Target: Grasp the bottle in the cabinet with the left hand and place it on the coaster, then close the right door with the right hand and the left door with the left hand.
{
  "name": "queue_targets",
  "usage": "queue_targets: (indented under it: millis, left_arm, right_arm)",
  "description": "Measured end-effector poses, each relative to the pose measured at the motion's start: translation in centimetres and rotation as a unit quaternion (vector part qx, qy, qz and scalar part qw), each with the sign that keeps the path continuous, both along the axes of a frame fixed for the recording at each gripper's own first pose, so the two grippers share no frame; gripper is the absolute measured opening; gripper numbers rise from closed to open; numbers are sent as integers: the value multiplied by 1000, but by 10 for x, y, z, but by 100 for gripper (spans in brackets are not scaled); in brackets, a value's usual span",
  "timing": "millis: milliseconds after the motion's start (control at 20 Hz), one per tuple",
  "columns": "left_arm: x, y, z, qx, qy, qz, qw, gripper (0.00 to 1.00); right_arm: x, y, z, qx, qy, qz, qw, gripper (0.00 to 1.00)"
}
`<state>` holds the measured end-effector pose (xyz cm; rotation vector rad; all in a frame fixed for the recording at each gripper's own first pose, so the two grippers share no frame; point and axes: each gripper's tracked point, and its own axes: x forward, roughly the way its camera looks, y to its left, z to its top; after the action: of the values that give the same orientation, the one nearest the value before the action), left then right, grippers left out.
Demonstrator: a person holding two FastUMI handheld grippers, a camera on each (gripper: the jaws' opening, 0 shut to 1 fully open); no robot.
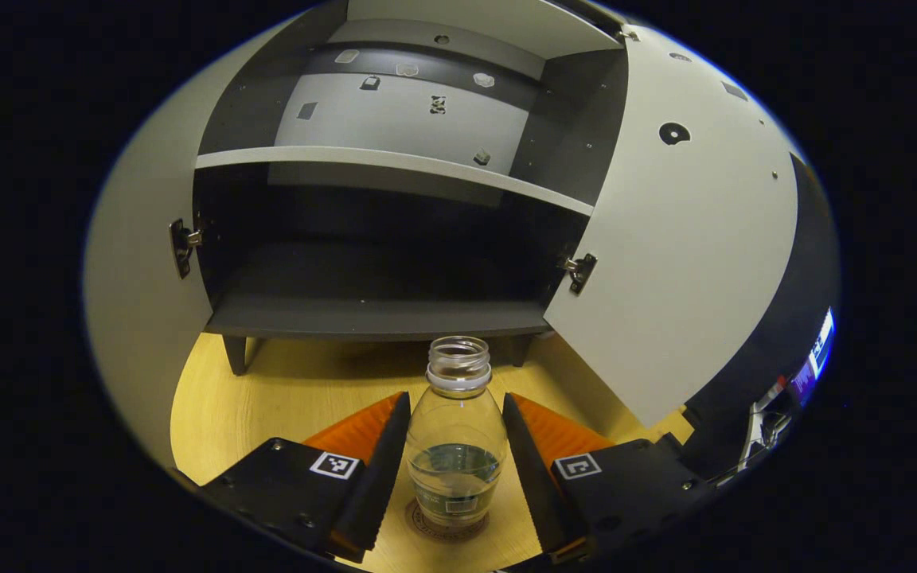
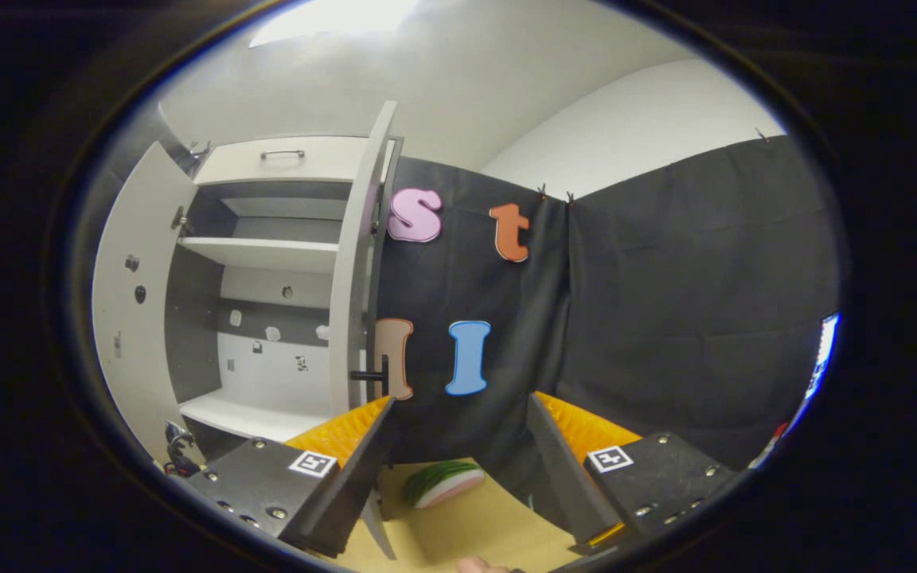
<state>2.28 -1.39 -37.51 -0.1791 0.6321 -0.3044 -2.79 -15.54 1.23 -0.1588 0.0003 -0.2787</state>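
Observation:
A clear, uncapped bottle [image 1: 456,446] with a little water stands upright on a round brown coaster [image 1: 427,527] on the wooden table. My left gripper [image 1: 456,398] holds it, one finger against each side of its body. Behind it the cabinet [image 1: 379,314] has both doors open: the left door [image 1: 136,318] and the right door [image 1: 689,239]. Its lower shelf is bare. My right gripper [image 2: 460,410] is open in the air with nothing between its fingers. It faces the right door [image 2: 353,270] edge-on, whose dark handle [image 2: 367,374] sticks out just beyond the fingertips.
A green and pink watermelon-slice toy [image 2: 442,481] lies on the wooden table [image 2: 458,529] below the right gripper. The cabinet's left door [image 2: 128,318] swings wide. Part of a hand [image 2: 476,565] shows at the bottom edge. A lit screen [image 1: 821,342] glows at far right.

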Motion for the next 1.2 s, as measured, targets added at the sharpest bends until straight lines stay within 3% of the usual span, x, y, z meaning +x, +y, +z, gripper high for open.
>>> queue_targets:
  millis: [400, 950, 1200]
  left_arm:
    - [-17, -3, -14, 18, -28, -1, 999, 75]
    - [-54, 5, -7, 18, -15, 22, 999, 75]
    - [-62, -5, -7, 39, -14, 4, 999, 76]
  right_arm:
    - [2, 3, 0, -12, 3, 4, 1000, 96]
    - [8, 17, -11, -9, 10, 23, 1000, 96]
    - [7, 15, -18, 3, 17, 22, 1000, 96]
